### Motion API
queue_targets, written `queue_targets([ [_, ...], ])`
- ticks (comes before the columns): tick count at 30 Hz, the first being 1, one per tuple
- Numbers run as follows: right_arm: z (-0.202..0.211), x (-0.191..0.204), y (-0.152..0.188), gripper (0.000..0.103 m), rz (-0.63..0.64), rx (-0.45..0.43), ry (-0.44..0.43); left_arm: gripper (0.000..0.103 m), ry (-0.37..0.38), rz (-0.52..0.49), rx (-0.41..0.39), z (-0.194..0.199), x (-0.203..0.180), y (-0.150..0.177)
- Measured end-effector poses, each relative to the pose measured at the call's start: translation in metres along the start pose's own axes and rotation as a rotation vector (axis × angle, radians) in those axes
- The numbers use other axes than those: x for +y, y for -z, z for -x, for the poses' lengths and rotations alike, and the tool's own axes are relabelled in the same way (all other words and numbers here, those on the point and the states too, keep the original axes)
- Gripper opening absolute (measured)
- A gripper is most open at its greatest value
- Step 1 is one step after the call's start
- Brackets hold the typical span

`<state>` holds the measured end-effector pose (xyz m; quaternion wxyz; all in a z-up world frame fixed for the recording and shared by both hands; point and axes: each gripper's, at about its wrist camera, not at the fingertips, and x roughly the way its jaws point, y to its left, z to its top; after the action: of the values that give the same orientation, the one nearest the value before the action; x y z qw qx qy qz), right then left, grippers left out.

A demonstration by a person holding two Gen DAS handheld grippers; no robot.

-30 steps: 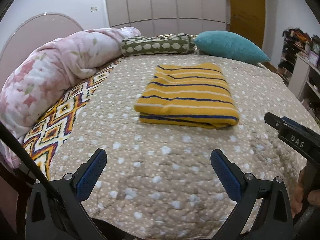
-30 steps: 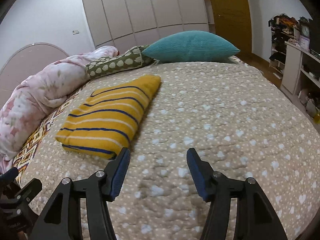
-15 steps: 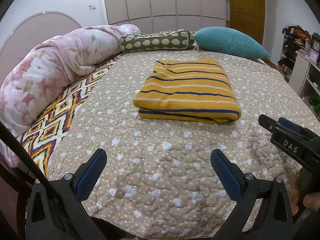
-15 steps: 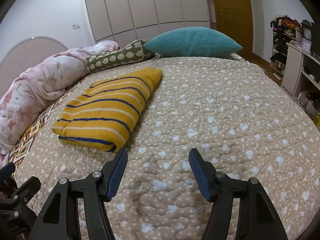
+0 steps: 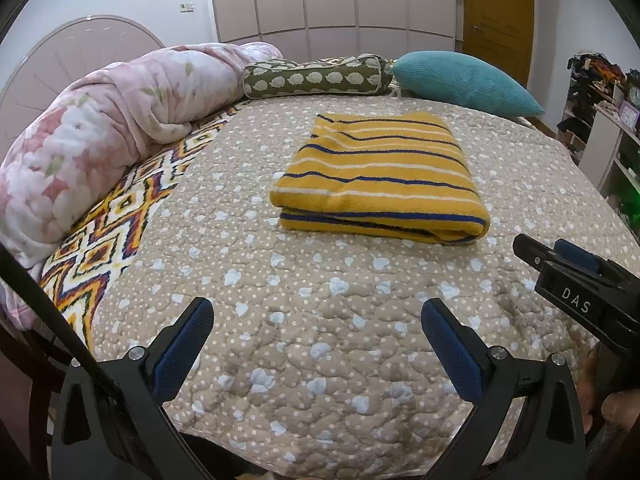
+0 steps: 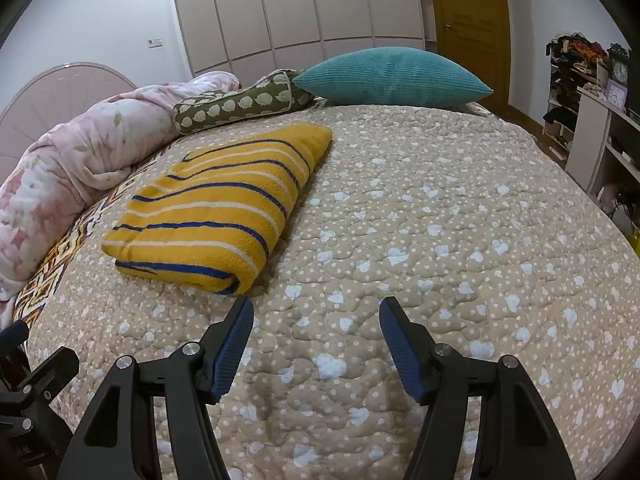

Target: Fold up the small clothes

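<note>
Hand-held gripper [image 5: 316, 316] farther from garment [image 5: 380, 178].

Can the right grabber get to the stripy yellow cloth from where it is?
Probably yes. The right gripper is open and empty, and only bare bedspread lies between it and the folded yellow striped cloth, ahead to its left.

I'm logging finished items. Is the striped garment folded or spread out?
Folded. The striped garment lies as a compact rectangle on the bed, with stacked layers showing at its near edge, and neither gripper touches it.
</note>
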<state>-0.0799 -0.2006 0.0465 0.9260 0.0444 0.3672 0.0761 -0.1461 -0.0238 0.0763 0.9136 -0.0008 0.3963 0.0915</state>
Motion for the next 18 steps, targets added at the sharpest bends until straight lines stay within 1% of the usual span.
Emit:
queue_targets([
  [8,0.0021,-0.0006,-0.0001,0.071,0.003,-0.008,0.012,0.103,-0.002,0.017,0.007,-0.002,0.0019,0.001],
  [15,0.0049,0.0029,0.0008,0.071,0.039,-0.018,0.073,0.103,-0.014,0.03,0.008,-0.0038,0.0065,0.0012],
  [18,0.0065,0.0052,0.0017,0.076,0.059,-0.031,0.089,0.103,-0.014,0.029,0.008,-0.0046,0.007,0.0015],
])
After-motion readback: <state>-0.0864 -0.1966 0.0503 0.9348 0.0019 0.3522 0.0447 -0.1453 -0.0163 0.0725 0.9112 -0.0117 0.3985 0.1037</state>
